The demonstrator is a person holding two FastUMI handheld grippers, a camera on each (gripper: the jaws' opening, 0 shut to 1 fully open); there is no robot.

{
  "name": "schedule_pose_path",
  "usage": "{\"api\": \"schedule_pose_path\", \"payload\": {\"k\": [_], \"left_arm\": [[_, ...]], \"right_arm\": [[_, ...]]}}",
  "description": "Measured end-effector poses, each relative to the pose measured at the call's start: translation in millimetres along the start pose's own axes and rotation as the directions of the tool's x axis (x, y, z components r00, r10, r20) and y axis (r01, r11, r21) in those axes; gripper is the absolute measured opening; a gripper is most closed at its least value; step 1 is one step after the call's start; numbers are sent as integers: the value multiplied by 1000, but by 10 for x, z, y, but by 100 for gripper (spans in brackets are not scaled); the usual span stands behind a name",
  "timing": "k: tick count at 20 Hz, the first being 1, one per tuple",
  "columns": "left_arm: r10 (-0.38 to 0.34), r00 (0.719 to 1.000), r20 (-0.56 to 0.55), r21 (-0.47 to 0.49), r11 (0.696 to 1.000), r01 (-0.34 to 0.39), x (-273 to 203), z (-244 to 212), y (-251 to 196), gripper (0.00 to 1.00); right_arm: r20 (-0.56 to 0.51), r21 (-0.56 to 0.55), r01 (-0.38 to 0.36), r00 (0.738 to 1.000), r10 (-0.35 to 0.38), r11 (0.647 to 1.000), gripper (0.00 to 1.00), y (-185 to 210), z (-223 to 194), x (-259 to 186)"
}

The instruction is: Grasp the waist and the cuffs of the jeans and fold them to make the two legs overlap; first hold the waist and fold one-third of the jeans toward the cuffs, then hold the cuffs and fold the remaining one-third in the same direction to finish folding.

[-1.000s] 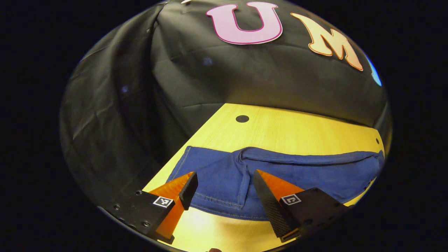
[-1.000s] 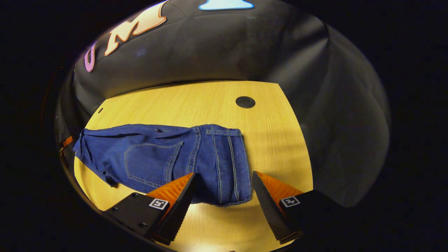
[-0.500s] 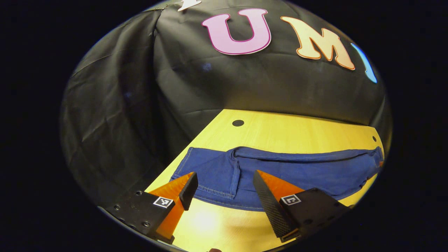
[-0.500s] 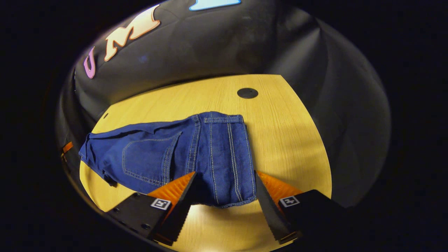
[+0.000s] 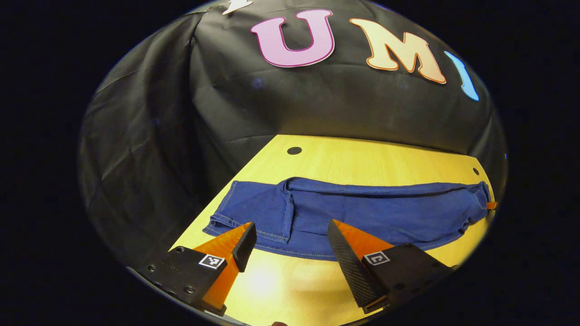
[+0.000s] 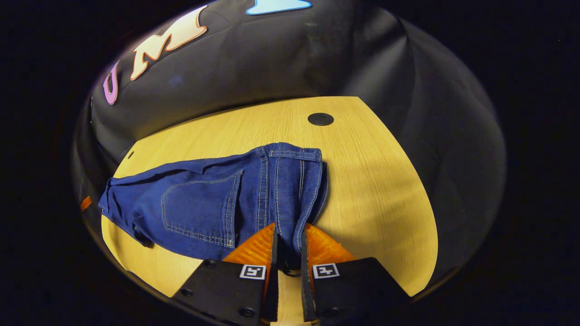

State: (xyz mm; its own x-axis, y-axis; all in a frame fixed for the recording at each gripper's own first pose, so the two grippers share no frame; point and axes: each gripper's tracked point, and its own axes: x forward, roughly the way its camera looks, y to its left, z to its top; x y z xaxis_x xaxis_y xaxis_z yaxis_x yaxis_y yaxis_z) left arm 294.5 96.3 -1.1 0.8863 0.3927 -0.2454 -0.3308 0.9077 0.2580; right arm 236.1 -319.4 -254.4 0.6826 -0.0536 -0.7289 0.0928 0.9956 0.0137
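My right gripper (image 6: 287,235) is pinched on the near edge of the jeans (image 6: 217,199): its 2 fingers stand narrow with a bunched fold of denim pressed between them, at the waist end where the belt loops and seams run. From the right gripper view the jeans lie flat on the wooden table (image 6: 371,181), stretching away to the left, a back pocket (image 6: 199,210) facing up just left of the pinch. A dark round hole (image 6: 321,119) sits in the tabletop beyond the waist, well apart from the cloth.

My left gripper (image 5: 290,246) is wide, holding nothing. Its 2 fingers hang over the near edge of the jeans (image 5: 362,213) at the cuff end; I cannot tell whether the tips touch the cloth. In the left gripper view the jeans run as 1 long band across the table (image 5: 362,158), the cuffs (image 5: 247,213) at the left, the waist far off at the right edge. There a small piece of my other gripper shows beside the cloth. Another dark hole (image 5: 294,150) lies behind the cuffs, and a smaller one (image 5: 476,171) near the far right corner.
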Motion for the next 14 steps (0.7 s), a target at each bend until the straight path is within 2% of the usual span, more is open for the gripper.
{"api": "schedule_pose_path", "payload": {"k": [2,3,6,8,10,11,14], "left_arm": [[-22,1000,5,-4,1000,22,-26,29,2,96],[-32,999,9,-4,999,32,-26,14,-6,96],[-74,997,9,9,997,74,-37,-8,-5,96],[-118,993,19,10,993,118,-27,-30,-3,96],[-165,986,21,2,986,165,-14,-81,18,95],[-185,982,27,0,983,185,8,-55,76,96],[-234,972,34,3,972,234,47,-22,173,95]], "right_arm": [[-20,25,-3,1000,3,1000,19,15,-27,-4],[-41,51,-3,999,5,999,12,36,-35,-3],[-33,98,68,997,-65,993,4,32,30,-41],[-28,91,119,993,-116,989,3,33,80,-113],[17,99,151,988,-153,984,2,82,220,-218],[55,115,149,986,-156,982,5,108,322,-305],[195,181,82,974,-117,980,2,206,610,-595]]}}
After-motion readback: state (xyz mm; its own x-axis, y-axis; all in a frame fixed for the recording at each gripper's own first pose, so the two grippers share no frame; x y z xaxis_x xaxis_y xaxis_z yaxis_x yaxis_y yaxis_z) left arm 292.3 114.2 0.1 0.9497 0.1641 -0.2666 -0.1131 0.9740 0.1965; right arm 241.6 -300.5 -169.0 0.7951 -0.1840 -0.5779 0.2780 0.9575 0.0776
